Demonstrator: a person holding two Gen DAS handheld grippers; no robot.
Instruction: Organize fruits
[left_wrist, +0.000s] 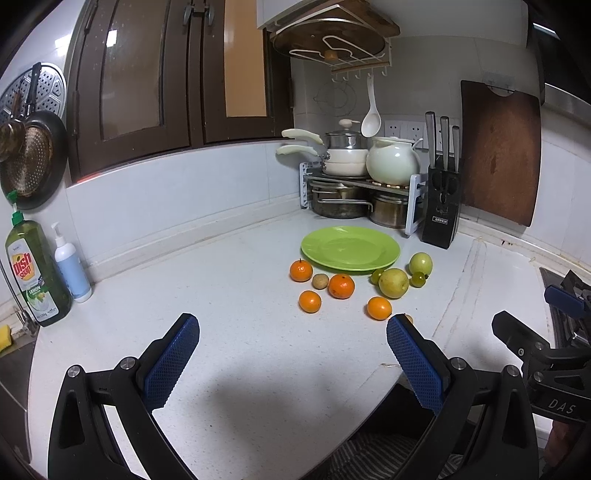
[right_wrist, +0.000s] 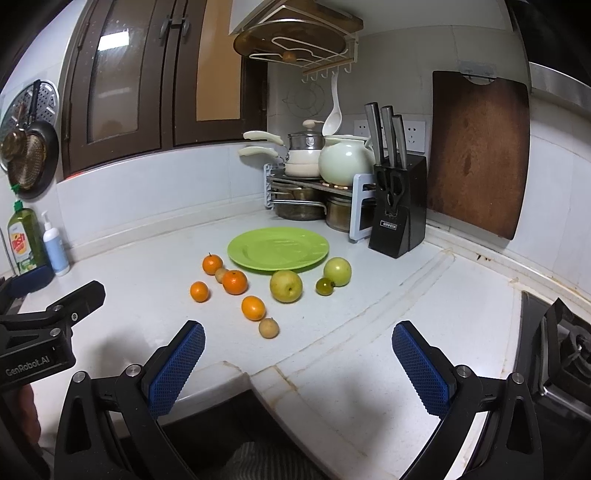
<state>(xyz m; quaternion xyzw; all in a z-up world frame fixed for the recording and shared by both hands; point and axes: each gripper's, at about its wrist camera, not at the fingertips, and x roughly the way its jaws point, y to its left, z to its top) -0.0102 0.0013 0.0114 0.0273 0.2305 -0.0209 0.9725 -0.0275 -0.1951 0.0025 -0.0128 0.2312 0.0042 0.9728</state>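
Note:
An empty green plate lies on the white counter. In front of it lie several small oranges, a yellow-green pear, a green apple, small green fruits and brown longans. My left gripper is open and empty, short of the fruit. My right gripper is open and empty near the counter's front edge, with the nearest longan just ahead of it.
A pot rack, a black knife block and a leaning wooden cutting board stand behind the plate. Dish soap and a pump bottle stand left. A stove lies right.

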